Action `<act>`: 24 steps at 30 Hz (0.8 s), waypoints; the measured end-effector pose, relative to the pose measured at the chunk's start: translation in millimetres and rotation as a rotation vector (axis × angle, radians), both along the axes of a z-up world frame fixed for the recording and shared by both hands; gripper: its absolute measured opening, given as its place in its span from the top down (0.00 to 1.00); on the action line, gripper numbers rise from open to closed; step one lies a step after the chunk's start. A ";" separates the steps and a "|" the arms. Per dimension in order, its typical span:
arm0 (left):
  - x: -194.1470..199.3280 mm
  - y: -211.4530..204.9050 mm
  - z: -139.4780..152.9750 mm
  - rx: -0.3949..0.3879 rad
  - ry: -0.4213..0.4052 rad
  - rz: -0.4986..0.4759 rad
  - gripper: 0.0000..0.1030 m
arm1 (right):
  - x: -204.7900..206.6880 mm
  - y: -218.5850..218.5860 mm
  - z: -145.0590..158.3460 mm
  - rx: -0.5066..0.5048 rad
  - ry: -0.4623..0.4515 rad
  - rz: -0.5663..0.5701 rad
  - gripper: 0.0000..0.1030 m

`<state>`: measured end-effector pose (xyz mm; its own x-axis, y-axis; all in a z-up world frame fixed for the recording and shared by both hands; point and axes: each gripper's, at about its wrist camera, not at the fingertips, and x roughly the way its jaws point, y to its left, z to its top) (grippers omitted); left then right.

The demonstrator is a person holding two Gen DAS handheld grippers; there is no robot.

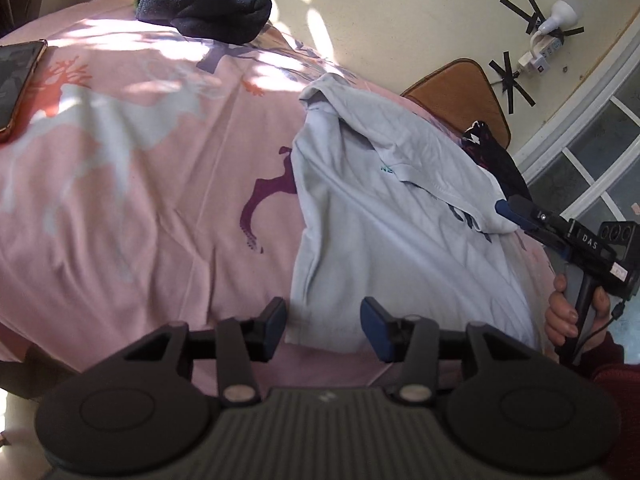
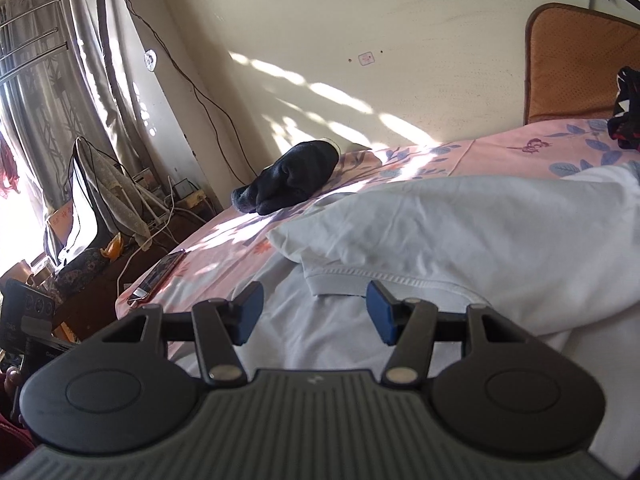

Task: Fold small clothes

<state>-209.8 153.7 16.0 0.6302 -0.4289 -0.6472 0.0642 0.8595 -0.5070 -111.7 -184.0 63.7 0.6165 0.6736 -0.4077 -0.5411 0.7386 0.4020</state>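
"DAS" in white on the body of the right gripper [image 1: 505, 209], right edge of the left wrist view. One pale blue T-shirt [image 1: 384, 216], partly folded, centre right on the pink printed bedsheet [image 1: 120, 184]; one black garment [image 1: 208, 8] at upper centre; one phone [image 1: 18, 80] at left edge. Left gripper [image 1: 323, 330], bottom centre: jaws apart, empty, over the shirt's lower hem. Right gripper's jaws apart, empty, beside a folded edge.
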 end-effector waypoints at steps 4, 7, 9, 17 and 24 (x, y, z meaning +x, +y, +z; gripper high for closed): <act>0.2 -0.7 -1.8 -0.022 0.022 0.002 0.57 | -7.0 -9.6 -0.5 -0.004 -0.010 -0.036 0.42; 0.9 -1.5 -3.8 -0.036 0.032 0.003 0.57 | -8.9 -20.9 -0.5 0.001 -0.011 -0.073 0.42; 1.9 -3.1 -3.1 -0.035 0.030 0.006 0.57 | -9.9 -27.3 -2.0 0.007 -0.008 -0.096 0.42; 17.3 -16.3 14.6 -0.121 -0.023 -0.051 0.93 | -13.9 -33.8 -6.0 0.020 -0.014 -0.131 0.42; 57.6 -26.8 41.7 -0.223 -0.120 -0.080 0.93 | -21.6 -60.4 5.3 0.025 -0.066 -0.243 0.42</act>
